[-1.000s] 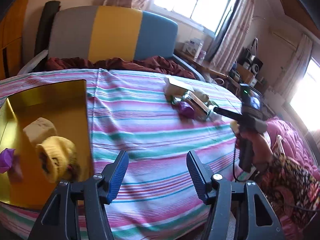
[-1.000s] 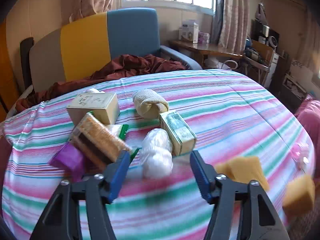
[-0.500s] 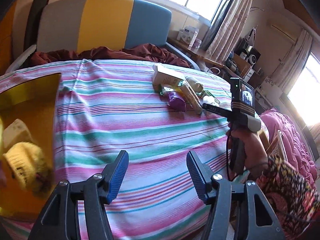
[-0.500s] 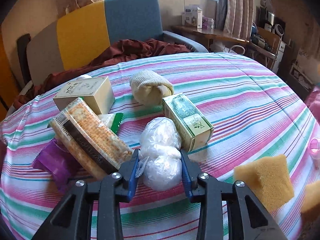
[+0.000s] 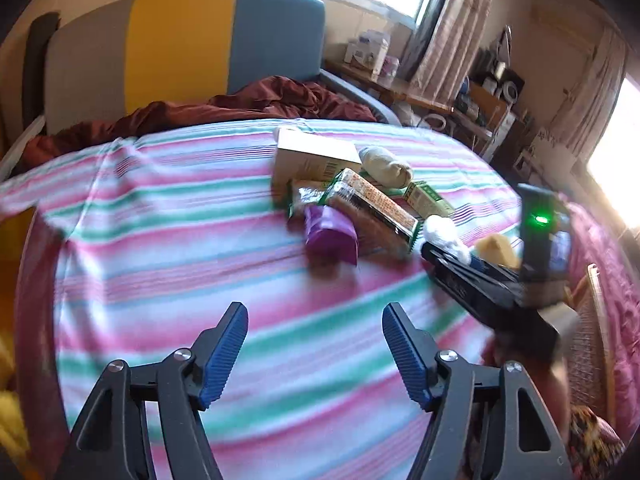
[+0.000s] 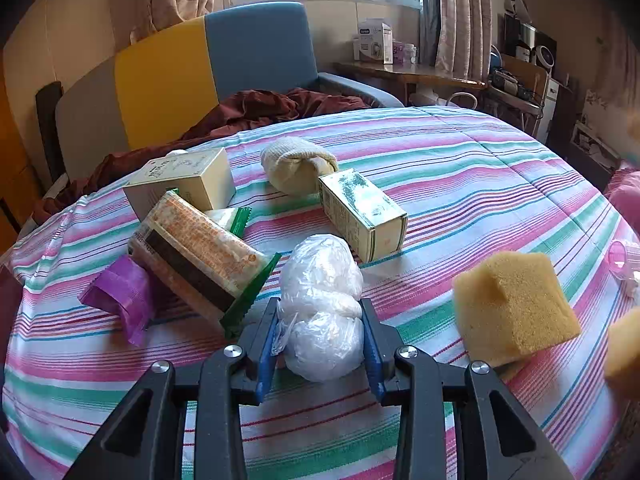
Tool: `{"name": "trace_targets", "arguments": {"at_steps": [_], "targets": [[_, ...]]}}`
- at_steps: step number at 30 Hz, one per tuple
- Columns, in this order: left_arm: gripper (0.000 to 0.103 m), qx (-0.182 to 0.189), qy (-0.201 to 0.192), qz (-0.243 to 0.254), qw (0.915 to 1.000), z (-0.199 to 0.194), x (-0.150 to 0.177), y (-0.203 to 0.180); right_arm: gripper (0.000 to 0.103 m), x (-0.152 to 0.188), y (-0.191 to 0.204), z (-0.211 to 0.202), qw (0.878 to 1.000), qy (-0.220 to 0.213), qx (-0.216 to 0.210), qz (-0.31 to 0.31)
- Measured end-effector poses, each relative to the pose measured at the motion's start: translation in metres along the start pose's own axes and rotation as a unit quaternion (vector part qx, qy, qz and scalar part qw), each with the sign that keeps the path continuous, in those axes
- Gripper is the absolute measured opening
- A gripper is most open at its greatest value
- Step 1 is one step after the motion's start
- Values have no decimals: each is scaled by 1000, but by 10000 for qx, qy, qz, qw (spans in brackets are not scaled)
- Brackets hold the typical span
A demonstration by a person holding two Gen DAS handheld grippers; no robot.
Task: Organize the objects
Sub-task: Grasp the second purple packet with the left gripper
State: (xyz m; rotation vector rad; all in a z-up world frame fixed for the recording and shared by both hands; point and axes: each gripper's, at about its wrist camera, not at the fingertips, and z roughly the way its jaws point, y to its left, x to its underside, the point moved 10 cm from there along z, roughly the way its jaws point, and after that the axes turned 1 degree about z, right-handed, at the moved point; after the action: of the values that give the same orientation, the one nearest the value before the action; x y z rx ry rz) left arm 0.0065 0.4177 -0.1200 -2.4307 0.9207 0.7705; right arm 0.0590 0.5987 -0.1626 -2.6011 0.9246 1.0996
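On the striped bedspread (image 6: 460, 168) lies a pile: a cream box (image 6: 180, 180), a cracker pack (image 6: 196, 248), a purple packet (image 6: 120, 296), a rolled beige sock (image 6: 296, 164) and a green-and-white box (image 6: 360, 212). My right gripper (image 6: 320, 308) is shut on a white plastic bag bundle (image 6: 320, 276), pads pressing both its sides. In the left wrist view the right gripper (image 5: 440, 252) and the bag (image 5: 444, 234) sit right of the purple packet (image 5: 330, 232). My left gripper (image 5: 314, 312) hovers over bare bedspread short of the pile, jaws opening, nothing between them.
A yellow sponge (image 6: 512, 304) lies just right of the bag, another sponge (image 6: 624, 352) at the right edge, a pink item (image 6: 618, 258) beyond. A gold tray (image 5: 12, 232) shows at the far left. Behind stand a grey-yellow-blue armchair (image 6: 256, 52) with maroon cloth (image 6: 272, 108).
My left gripper swung right, away from the gold tray and toward the pile, and its jaws widened. My right gripper dropped and closed on the white bag.
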Motion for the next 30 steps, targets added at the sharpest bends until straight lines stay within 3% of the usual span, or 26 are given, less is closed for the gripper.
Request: {"name": "trace_targets", "arguments": {"at_steps": [7, 15, 18, 20, 30], "targets": [[71, -362, 28, 702, 9969, 54, -33, -15, 37, 2, -1, -1, 10000, -62, 40, 49], [71, -754, 107, 1338, 9881, 93, -38, -19, 37, 3, -3, -1, 9999, -90, 14, 89], [64, -702, 160, 1225, 9899, 99, -39, -16, 37, 3, -3, -1, 9999, -92, 15, 86], [46, -510, 154, 1244, 9908, 101, -38, -19, 37, 3, -3, -1, 9999, -98, 13, 87], [44, -470, -349, 1405, 9883, 77, -32, -26, 37, 3, -3, -1, 9999, -103, 36, 65]]}}
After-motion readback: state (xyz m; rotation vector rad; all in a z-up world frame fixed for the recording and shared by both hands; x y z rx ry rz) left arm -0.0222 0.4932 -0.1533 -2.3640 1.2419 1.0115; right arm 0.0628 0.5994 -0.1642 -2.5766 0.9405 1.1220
